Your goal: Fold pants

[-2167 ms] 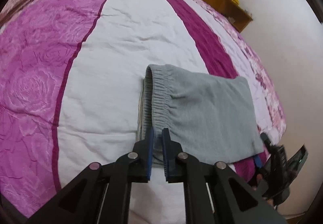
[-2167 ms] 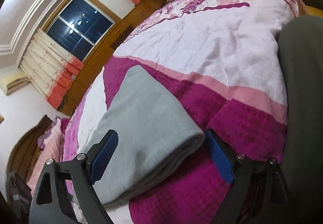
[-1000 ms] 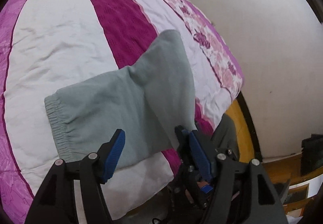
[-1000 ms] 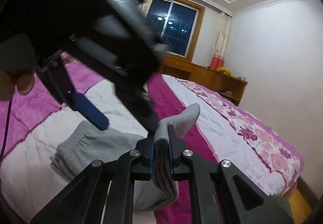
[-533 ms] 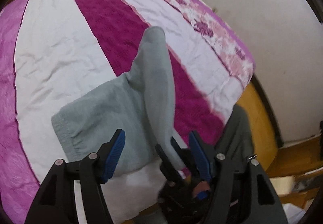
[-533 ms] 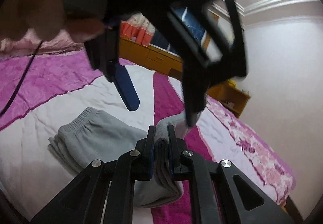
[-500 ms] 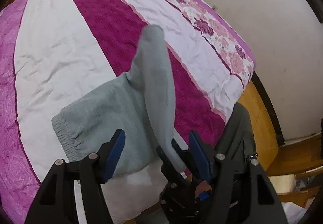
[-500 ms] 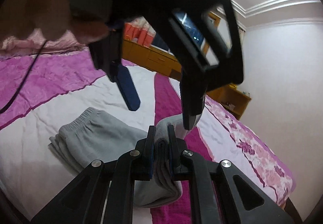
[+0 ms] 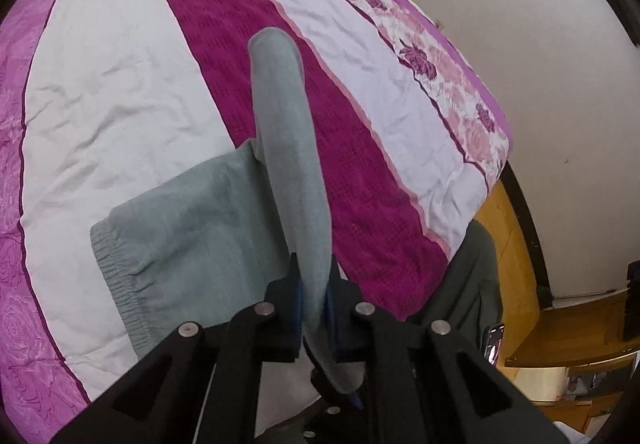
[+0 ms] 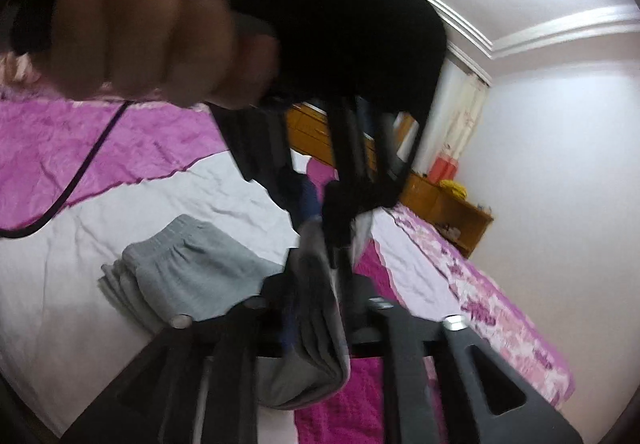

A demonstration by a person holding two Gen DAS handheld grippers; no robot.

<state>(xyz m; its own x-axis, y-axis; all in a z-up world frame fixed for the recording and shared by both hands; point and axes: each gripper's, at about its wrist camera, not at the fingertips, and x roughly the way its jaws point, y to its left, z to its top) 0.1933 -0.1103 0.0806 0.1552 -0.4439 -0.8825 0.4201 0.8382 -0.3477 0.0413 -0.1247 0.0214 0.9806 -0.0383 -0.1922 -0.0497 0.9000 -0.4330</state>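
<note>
Left wrist view: one pair of grey pants (image 9: 192, 220) lies on the bed (image 9: 120, 92), its lifted fold pinched in the closing left claw (image 9: 314, 308). The left claw, wide a second ago, now clamps that fold; the right claw (image 10: 320, 308), earlier clamped, is opening with cloth between its jaws.

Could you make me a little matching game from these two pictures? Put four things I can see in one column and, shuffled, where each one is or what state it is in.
Things:
1. folded grey fleece pants
2. elastic waistband of the pants
3. orange wooden cabinet
4. person's hand

Places or states:
A. lying flat on the white stripe of the quilt
B. against the white wall beyond the bed
C. one end lifted off the bed, between the pads of the left gripper
D. blurred, close to the right wrist camera, top left

Pairs: 1-C, 2-A, 3-B, 4-D
</note>
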